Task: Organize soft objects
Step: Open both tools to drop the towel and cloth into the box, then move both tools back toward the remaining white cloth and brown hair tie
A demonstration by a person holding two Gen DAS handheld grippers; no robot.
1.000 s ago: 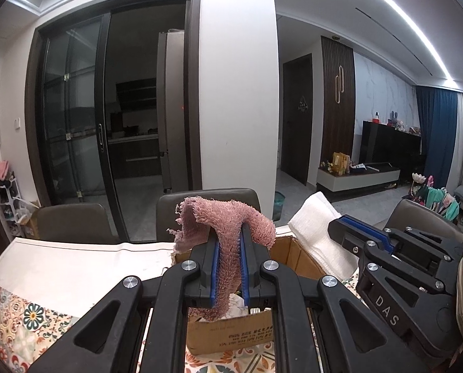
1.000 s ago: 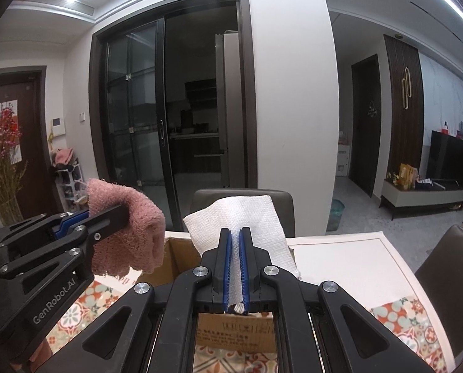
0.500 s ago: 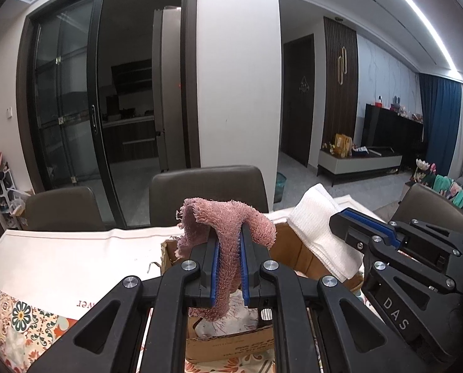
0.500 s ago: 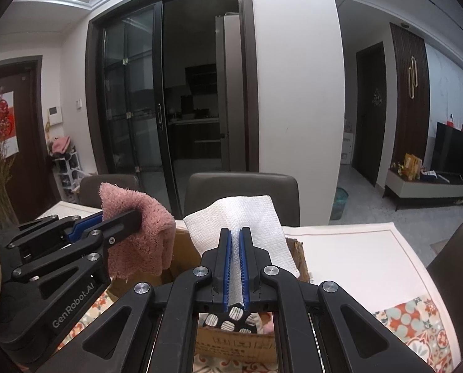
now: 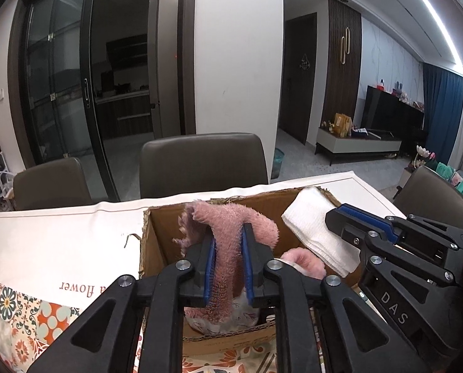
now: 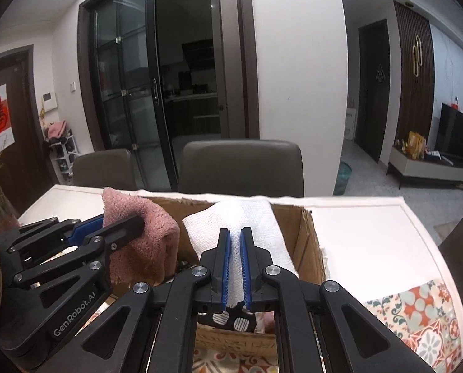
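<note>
An open cardboard box [image 5: 166, 217] stands on the table in front of me. My left gripper [image 5: 228, 233] hovers over its left half with a fuzzy pink cloth [image 5: 231, 217] draped between its blue pads; the jaws are opening, though the cloth still fills the gap. The right wrist view shows that gripper [image 6: 122, 230] and the pink cloth [image 6: 147, 242] from the side. My right gripper [image 6: 235, 233] is shut on a folded white cloth [image 6: 256, 217] above the box's right half [image 6: 306, 233]. In the left wrist view, the white cloth [image 5: 312, 220] sticks out from the right gripper [image 5: 340, 214].
Inside the box lie a fluffy pink item [image 5: 306, 264] and a pale printed fabric [image 5: 240, 314]. A white tablecloth [image 5: 60, 248] with a tiled floral border covers the table. Brown chairs [image 5: 203, 161] stand at the far side and one [image 5: 433, 192] at the right.
Both grippers have sunk and moved forward, so both cloths now hang over the box's opening. The left jaws stand slightly wider around the pink cloth.
</note>
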